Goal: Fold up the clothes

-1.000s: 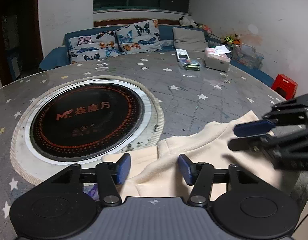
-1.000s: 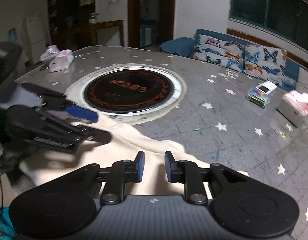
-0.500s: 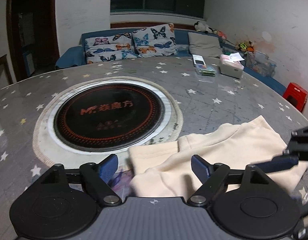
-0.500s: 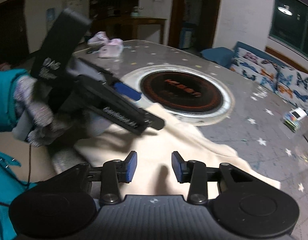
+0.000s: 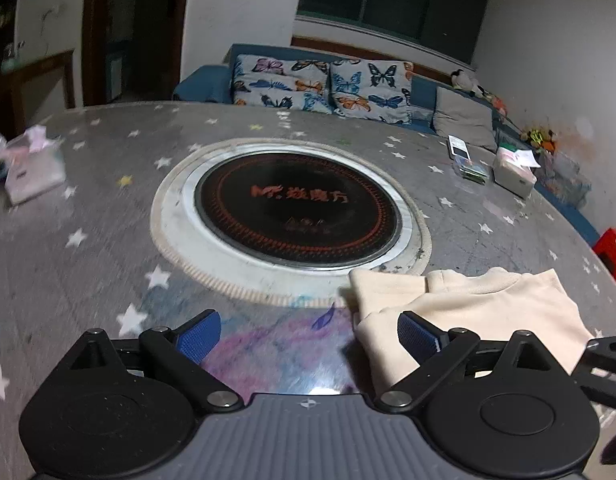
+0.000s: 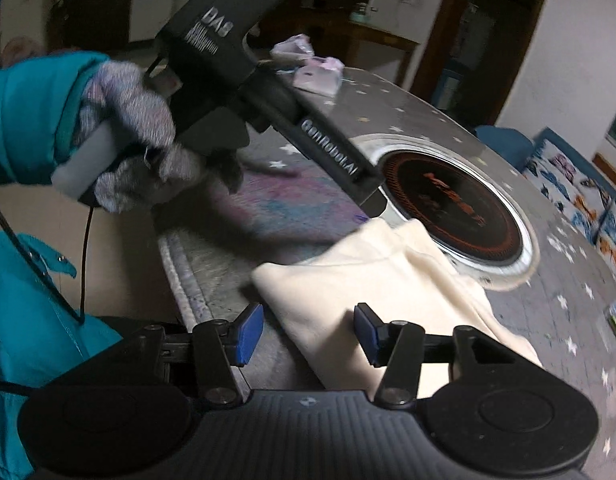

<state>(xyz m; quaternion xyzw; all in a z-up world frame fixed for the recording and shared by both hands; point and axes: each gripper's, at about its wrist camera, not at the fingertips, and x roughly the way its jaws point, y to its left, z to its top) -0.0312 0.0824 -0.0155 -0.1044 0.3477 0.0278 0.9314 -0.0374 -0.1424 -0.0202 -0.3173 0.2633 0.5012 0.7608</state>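
Both tools (image 5: 308,334) (image 6: 308,334) wider, off garment (image 6: 388,280).

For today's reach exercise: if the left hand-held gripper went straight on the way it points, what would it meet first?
Probably the starry table cover, bare between its opening jaws; the cream garment lies just right of that line.

Home living room: round star-patterned table (image 5: 107,184) with inset cooktop (image 5: 297,216), blue sofa (image 5: 203,86), butterfly cushions (image 5: 328,84), red stool (image 5: 612,246).

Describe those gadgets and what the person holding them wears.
Each claw is black plastic with blue ribbed pads on two hinged fingers. The left claw has white lettering and a thin black cable. The hand wears a speckled grey knit glove under a teal sleeve.
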